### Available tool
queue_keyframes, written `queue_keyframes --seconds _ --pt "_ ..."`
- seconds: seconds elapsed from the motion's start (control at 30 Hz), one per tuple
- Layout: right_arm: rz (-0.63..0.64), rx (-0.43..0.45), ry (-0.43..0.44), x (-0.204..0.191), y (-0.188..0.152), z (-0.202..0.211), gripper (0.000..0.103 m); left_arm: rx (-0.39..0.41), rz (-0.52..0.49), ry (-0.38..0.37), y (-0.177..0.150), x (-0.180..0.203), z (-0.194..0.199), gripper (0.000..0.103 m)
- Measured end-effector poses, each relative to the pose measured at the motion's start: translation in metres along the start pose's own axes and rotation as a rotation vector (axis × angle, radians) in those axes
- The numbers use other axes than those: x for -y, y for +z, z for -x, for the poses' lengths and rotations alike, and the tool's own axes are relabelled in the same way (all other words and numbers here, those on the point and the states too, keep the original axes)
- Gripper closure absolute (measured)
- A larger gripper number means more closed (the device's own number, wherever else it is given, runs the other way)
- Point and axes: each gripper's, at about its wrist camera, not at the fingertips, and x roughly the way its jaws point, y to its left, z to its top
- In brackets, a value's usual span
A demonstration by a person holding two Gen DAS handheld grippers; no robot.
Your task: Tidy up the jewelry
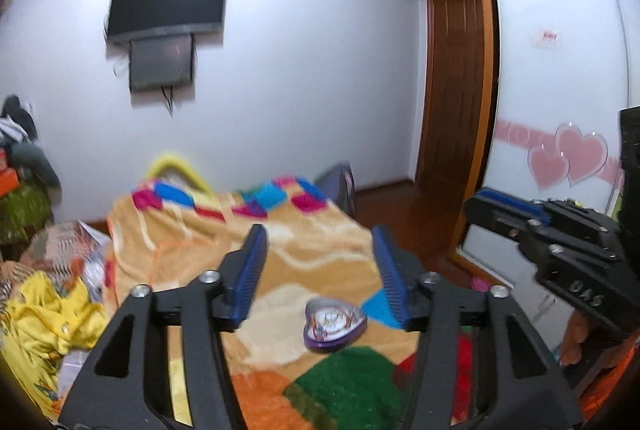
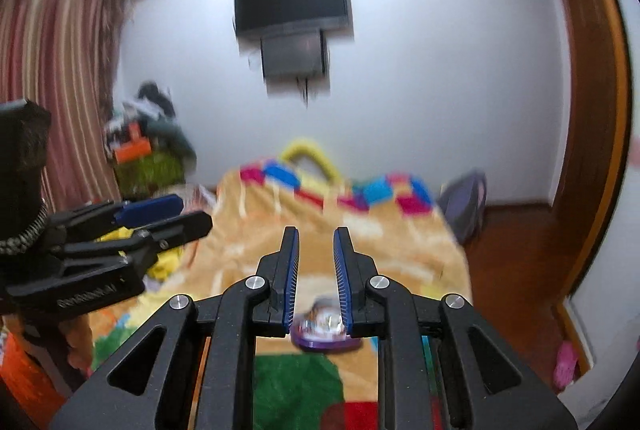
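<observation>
A bed fills the middle of my left wrist view, spread with a tan patchwork blanket whose blocks run pink, blue, orange, green and red; on it, near my end, I see a heart-shaped purple tin lying flat with its clear lid up; at the far end a yellow looped handle pokes above the blanket's edge; left of the bed I make out a crumpled yellow cloth and a zigzag-patterned fabric; my right wrist view shows the same blanket and tin, both blurred.
</observation>
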Motion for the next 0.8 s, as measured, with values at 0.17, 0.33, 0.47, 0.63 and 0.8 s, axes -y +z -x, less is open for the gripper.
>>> queue_keyframes --seconds 0.17,0.33,0.47,0.63,0.8 --pt "0.03 0.146 -0.04 -0.021 0.008 0.048 0.075 0.107 -0.003 0.045 0.004 0.007 0.041 0.031" --pt "0.03 0.202 -0.091 -0.03 0.006 0.065 0.057 0.191 0.002 0.102 -0.002 0.009 0.073 0.011" --pt "0.018 0.219 -0.126 -0.033 0.005 0.065 0.032 0.219 0.013 0.118 -0.008 0.007 0.086 0.003" --pt "0.003 0.217 -0.157 -0.038 0.0 0.069 0.017 0.211 0.028 0.121 -0.014 0.005 0.089 0.003" --pt "-0.006 0.196 -0.175 -0.037 -0.005 0.067 0.014 0.202 0.028 0.131 -0.02 0.006 0.095 0.002"
